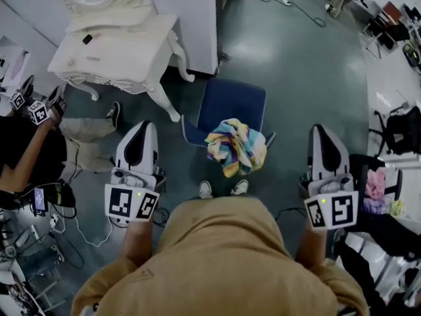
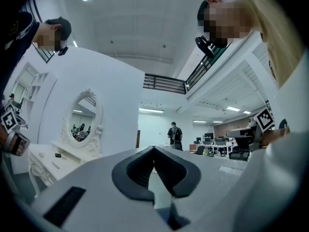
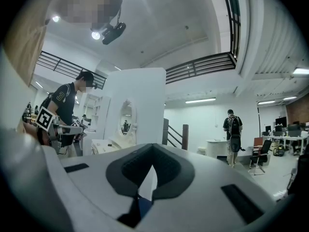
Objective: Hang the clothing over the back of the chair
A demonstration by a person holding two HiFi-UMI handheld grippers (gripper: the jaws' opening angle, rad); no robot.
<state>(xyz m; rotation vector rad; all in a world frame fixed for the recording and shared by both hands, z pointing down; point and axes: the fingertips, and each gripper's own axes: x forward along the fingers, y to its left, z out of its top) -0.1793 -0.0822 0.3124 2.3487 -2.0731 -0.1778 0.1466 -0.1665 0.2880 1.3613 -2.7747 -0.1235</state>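
Note:
The multicoloured striped clothing [image 1: 237, 147] lies bunched over the near edge of the blue chair [image 1: 231, 103], just ahead of my shoes. My left gripper [image 1: 146, 125] hangs level to the left of the chair, apart from the cloth. My right gripper [image 1: 320, 128] hangs level to the chair's right, also apart from it. In the left gripper view the dark pads [image 2: 140, 170] meet at the tip with nothing between them. The right gripper view shows its pads [image 3: 137, 170] closed together and empty as well. Neither gripper view shows the chair or the clothing.
A white dressing table [image 1: 118, 48] with an oval mirror stands at the back left, against a white partition [image 1: 191, 12]. Another person [image 1: 33, 150] with grippers crouches at the left. Cables lie on the floor; dark chairs [image 1: 401, 130] and bags crowd the right side.

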